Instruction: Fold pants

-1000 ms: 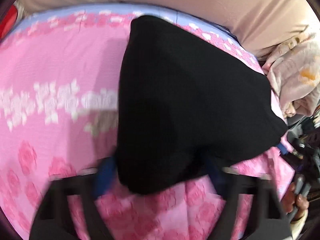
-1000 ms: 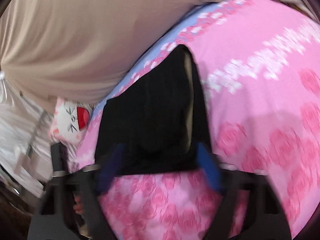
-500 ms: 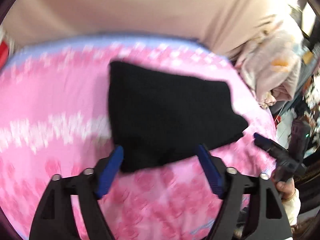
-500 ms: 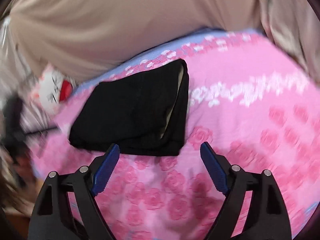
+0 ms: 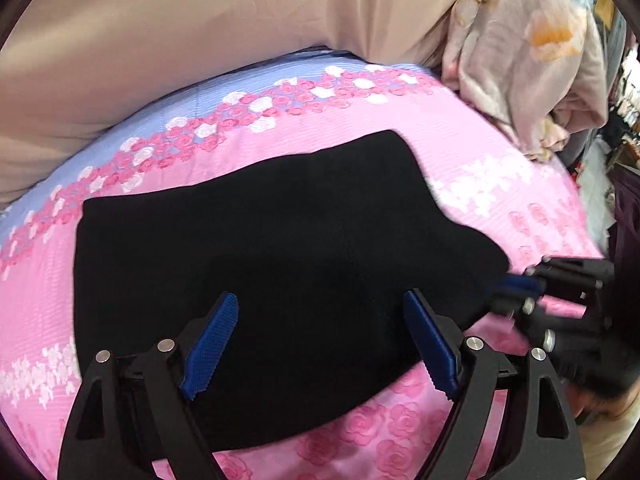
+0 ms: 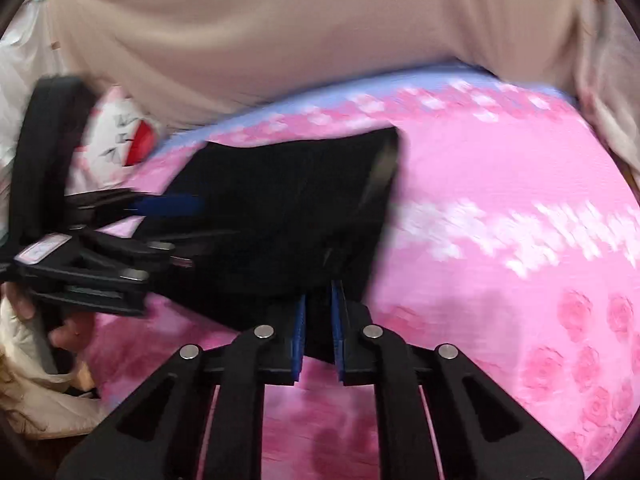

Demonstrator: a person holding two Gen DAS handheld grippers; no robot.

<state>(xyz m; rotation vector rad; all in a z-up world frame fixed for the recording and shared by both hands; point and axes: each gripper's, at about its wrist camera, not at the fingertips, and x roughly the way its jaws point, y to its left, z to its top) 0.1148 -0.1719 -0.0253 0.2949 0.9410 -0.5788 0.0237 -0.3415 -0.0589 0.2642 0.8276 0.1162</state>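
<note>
The black pants [image 5: 280, 272] lie folded into a compact, roughly flat bundle on a pink rose-print bedsheet [image 5: 500, 200], whose far edge turns pale blue below a beige fabric backdrop [image 5: 200, 32]. In the left wrist view the left gripper [image 5: 320, 344] stands with its blue pads [image 5: 210, 346] wide apart, having just been opening; the near part of the pants shows in the gap between them, but neither pad presses on the cloth. The right gripper [image 6: 319, 332] has just been closing, and in its own view the two blue pads stand close together with the near corner of the black cloth caught between them, so it is clamped on the pants' near edge. From the left wrist view that gripper appears at the bundle's right-hand corner, blurred. A folded edge with a lighter inner lining [image 6: 380, 176] shows at the far right of the bundle. A crumpled floral cloth [image 5: 528, 52] lies beyond the sheet's right corner.
</note>
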